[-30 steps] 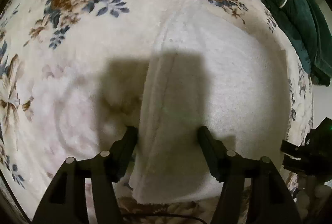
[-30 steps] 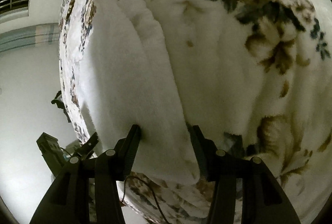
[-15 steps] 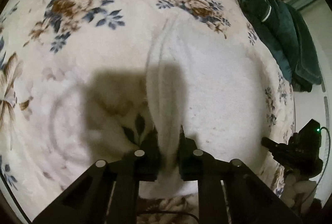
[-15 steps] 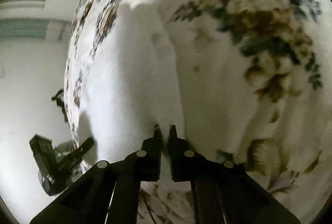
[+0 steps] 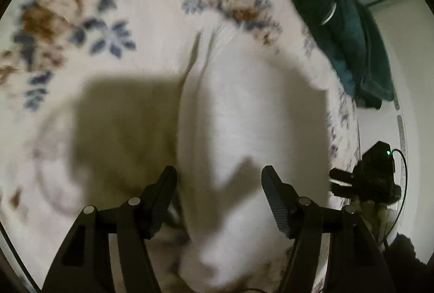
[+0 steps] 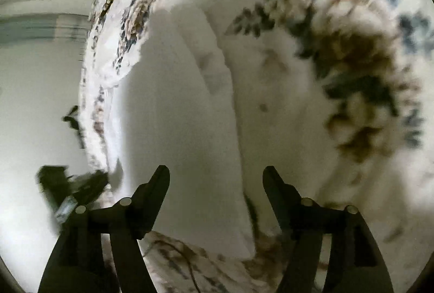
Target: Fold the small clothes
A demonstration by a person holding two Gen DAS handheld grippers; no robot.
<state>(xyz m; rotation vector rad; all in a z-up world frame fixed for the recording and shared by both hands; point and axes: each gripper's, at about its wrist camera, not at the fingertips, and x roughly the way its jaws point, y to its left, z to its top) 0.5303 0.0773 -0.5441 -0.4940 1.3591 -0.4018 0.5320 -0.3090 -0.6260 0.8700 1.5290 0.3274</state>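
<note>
A white fuzzy garment (image 5: 252,124) lies folded on a floral blanket (image 5: 81,21), with a raised fold ridge along its left side. My left gripper (image 5: 218,179) is open just above its near edge, holding nothing. In the right wrist view the same white garment (image 6: 179,116) lies near the bed's edge, its folded edge running away from me. My right gripper (image 6: 215,179) is open over its near end, empty. Both views are blurred by motion.
A dark green garment (image 5: 344,43) lies heaped at the far right of the bed. The other gripper (image 5: 371,176) shows at the right edge of the left wrist view and at lower left in the right wrist view (image 6: 73,187). The floral blanket (image 6: 339,62) spreads to the right.
Half a second ago both grippers were shut on the white garment's near edge. Both have now opened and let it go, and the garment lies on the blanket.
</note>
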